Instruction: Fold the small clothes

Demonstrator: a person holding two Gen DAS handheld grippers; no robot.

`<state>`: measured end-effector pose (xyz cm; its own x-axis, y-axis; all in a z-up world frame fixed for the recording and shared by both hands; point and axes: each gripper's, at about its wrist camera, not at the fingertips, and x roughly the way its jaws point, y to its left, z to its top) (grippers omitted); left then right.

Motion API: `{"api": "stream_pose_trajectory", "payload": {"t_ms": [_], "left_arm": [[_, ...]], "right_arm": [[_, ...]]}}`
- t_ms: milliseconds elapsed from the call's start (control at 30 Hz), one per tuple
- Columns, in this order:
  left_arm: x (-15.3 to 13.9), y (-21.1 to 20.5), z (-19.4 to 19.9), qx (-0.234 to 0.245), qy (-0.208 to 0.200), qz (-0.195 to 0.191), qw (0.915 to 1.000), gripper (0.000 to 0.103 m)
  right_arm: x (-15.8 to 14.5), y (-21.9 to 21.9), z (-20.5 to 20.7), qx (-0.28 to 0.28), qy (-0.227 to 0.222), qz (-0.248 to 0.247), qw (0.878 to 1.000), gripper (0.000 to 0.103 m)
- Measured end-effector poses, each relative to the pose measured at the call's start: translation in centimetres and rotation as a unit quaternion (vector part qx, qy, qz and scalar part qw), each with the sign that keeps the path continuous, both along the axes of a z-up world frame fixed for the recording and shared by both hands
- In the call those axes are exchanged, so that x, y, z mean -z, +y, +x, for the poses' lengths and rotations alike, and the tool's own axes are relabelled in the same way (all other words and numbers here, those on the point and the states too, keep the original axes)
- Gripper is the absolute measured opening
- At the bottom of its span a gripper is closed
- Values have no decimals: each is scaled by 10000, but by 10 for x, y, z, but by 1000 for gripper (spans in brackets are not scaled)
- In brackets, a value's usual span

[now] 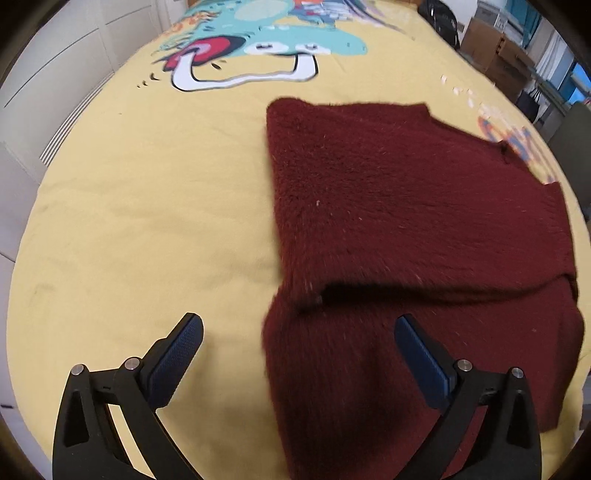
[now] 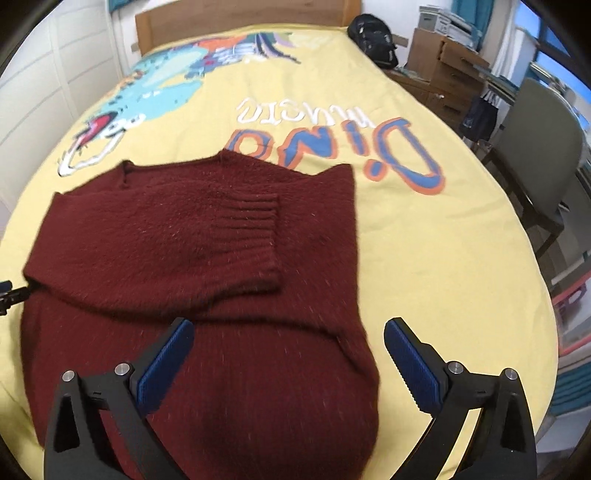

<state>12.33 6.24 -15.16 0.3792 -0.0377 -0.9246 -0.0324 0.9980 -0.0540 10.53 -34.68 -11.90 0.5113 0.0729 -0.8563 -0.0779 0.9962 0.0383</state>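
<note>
A dark red knitted sweater (image 2: pixel 177 251) lies flat on a yellow printed bedspread (image 2: pixel 424 258), with one sleeve folded across its chest and the ribbed cuff (image 2: pixel 245 236) pointing right. In the left wrist view the same sweater (image 1: pixel 406 221) fills the right half. My left gripper (image 1: pixel 297 325) hangs open above the sweater's left edge, nothing between its blue pads (image 1: pixel 173 363). My right gripper (image 2: pixel 288 330) is open over the sweater's lower right part, also holding nothing. The tip of the left gripper (image 2: pixel 9 293) shows at the left edge of the right wrist view.
The bedspread (image 1: pixel 129 221) carries a cartoon dinosaur print and lettering. A wooden headboard (image 2: pixel 240 14) stands at the far end. A black bag (image 2: pixel 375 37), cardboard boxes (image 2: pixel 439 59) and a grey chair (image 2: pixel 543 147) stand to the right of the bed.
</note>
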Motion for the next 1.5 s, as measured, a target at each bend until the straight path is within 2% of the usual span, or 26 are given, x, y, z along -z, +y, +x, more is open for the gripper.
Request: {"api": "stream_pose_trajectory", "payload": {"t_ms": [67,133,233,300,400,533,667,800,867,900,933,967,1000,1033,1067,1100,1133,1167,1267,1500], "left_arm": [[-9,4,-17,-62,-123,-85,9999,102],[-17,5,-39,-67,-209,-229,9995,102],[-21,3,-62,-98,-113,-273,9995,102],[-15,1,-75,-162,135,-266,9994,102],[-2,3,-92,-320,698,-342,9965,102],[18,-6,-111,-242,1049,-411,9933,102],[33,-16,-128,-177,1284,-523,9902,101],[50,-31,-133,-104,1495,-603,9869,92],[50,-38,-133,-12,1444,-462,9884,89],[49,-41,-133,32,1428,-443,9888,83],[48,-43,-132,78,1423,-450,9888,76],[46,-46,-132,128,1412,-468,9888,71],[45,-48,-132,191,1402,-501,9887,59],[43,-50,-131,261,1400,-526,9884,49],[41,-54,-131,352,1397,-571,9879,43],[40,-57,-130,444,1400,-669,9869,28],[39,-61,-129,544,1422,-766,9854,16],[38,-64,-129,669,1434,-832,9839,12],[29,-68,-124,940,1383,-746,9831,9],[-23,-49,-112,836,872,-1183,9856,9]], "right_arm": [[-1,-3,-9,24,-27,28,10000,102],[0,-10,-39,33,-62,67,10000,102],[9,-17,-66,97,33,100,9999,102],[24,-21,-84,79,209,258,9994,102],[51,-26,-103,101,676,194,9975,102],[83,-34,-120,243,1405,309,9893,102],[93,-36,-130,358,1648,305,9852,102],[94,-27,-132,254,1724,183,9845,102],[98,-19,-129,190,1855,164,9823,102],[100,-16,-129,152,1918,172,9812,102],[100,-12,-129,99,1956,193,9804,98],[100,-11,-129,67,1966,287,9800,87],[100,-10,-129,55,2018,454,9784,80],[101,-9,-129,58,2090,637,9758,63],[102,-9,-129,64,2166,798,9730,50],[102,-8,-129,27,2191,885,9717,44],[101,-7,-129,-18,2190,970,9709,30],[99,-8,-129,-52,2183,1067,9700,18],[83,-10,-127,-100,1970,1128,9739,12],[26,-23,-109,-80,1245,1419,9820,12]]}}
